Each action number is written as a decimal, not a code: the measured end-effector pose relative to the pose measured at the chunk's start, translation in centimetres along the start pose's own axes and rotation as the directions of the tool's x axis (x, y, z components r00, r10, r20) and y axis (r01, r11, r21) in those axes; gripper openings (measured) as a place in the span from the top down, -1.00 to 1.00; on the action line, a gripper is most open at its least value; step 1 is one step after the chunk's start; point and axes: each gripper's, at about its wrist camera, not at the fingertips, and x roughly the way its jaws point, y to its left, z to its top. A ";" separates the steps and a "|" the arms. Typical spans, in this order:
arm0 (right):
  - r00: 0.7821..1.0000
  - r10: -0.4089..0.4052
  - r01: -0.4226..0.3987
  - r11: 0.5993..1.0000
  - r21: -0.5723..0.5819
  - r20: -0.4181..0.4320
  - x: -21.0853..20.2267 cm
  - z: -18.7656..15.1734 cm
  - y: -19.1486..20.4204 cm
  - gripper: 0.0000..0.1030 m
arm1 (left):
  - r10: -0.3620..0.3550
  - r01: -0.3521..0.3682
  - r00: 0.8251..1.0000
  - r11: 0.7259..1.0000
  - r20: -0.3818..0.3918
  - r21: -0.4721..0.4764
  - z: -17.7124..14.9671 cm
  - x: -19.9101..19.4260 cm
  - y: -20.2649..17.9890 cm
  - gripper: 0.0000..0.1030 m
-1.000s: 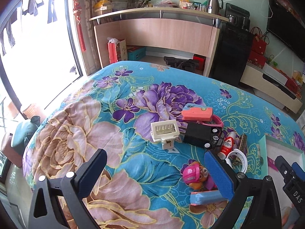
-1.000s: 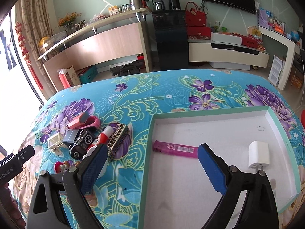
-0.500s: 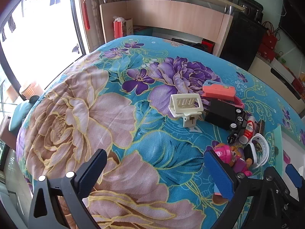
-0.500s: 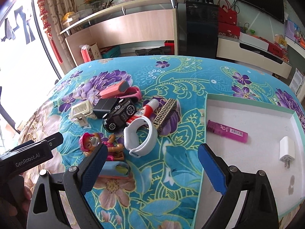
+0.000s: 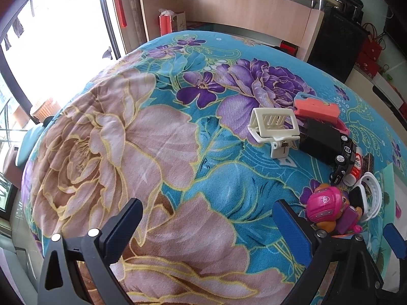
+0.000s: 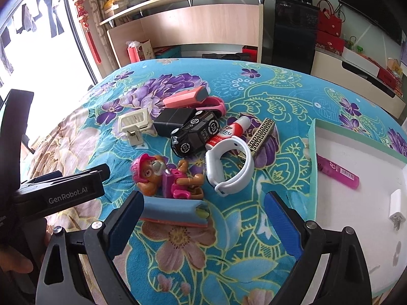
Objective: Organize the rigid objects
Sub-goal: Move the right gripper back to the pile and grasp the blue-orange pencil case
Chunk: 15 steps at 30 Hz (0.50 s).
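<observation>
Two items already lie in your tray [image 6: 311, 137], right of the right gripper [image 6: 203, 218]: a pink lighter [image 6: 338, 171] and a white charger plug [image 6: 395, 208]. The pile [image 6: 193, 132] ahead remains on the blanket. Both it and your left gripper [image 5: 207, 225] are spread, empty.

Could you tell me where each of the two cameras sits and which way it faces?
Left wrist: on the left hand-held gripper, open, looking down its fingers at the floral blanket, with the white phone stand at right.
Right wrist: on the right hand-held gripper, open, facing the toy pile and the tray; the left gripper body shows at left.
Shared: the pink pup figure, black toy car and white wristband.
</observation>
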 end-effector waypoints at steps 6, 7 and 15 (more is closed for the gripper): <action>1.000 0.022 -0.023 0.999 -0.032 -0.016 0.4 -0.2 1.1 -0.85 | 0.009 -0.009 1.000 1.000 -0.004 -0.021 0.0 0.1 0.7 -1.00; 1.000 0.025 -0.026 0.999 -0.037 -0.017 0.4 -0.3 1.2 -0.85 | 0.011 -0.011 1.000 1.000 -0.005 -0.024 0.0 0.0 0.7 -1.00; 0.998 0.028 -0.031 0.998 -0.057 -0.054 1.7 -0.7 1.9 -0.85 | 0.011 -0.011 1.000 1.000 -0.006 -0.026 0.0 -0.1 0.7 -1.00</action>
